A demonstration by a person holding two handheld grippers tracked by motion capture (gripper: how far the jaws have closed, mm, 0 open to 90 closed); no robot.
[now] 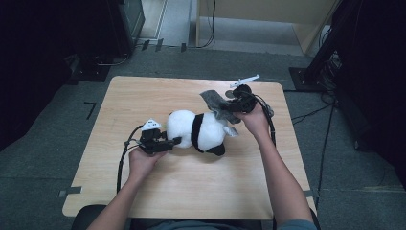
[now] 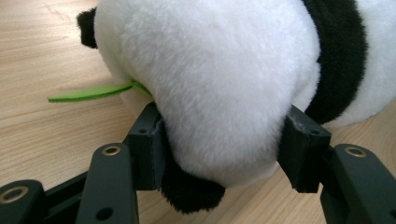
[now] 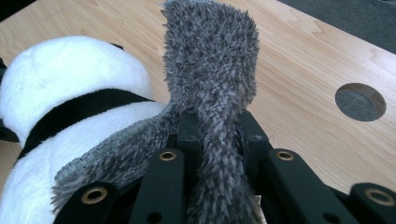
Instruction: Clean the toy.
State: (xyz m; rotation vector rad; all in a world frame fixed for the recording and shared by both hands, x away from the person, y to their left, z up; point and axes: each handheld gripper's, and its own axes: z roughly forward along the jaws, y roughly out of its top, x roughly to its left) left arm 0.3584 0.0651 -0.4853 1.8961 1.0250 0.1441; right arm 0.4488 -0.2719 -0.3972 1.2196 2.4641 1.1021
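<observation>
Panda (image 1: 198, 130): plush, white with black band and black limbs; lies on its side near the middle of the table (image 1: 191, 191); a green felt leaf (image 2: 88, 92) sticks out from under it in the left gripper view.

Left gripper (image 1: 173, 142): held level at the panda's left end; jaws part-way open and pressed into the white plush on both sides, so they clamp the toy's rounded end; a black paw shows just below the jaws in its own view.

Right gripper (image 1: 229, 106): at the panda's far right end, above the table; jaws drawn close together and pinching a grey cloth (image 3: 210, 74); the cloth is shaggy, stands up from the jaws and trails down over the panda's white body beside the black band.

Table: light wood grain; round cable hole (image 3: 360, 101) near the right gripper, apart from the cloth.

Surroundings: grey floor, dark stands at the edges.
</observation>
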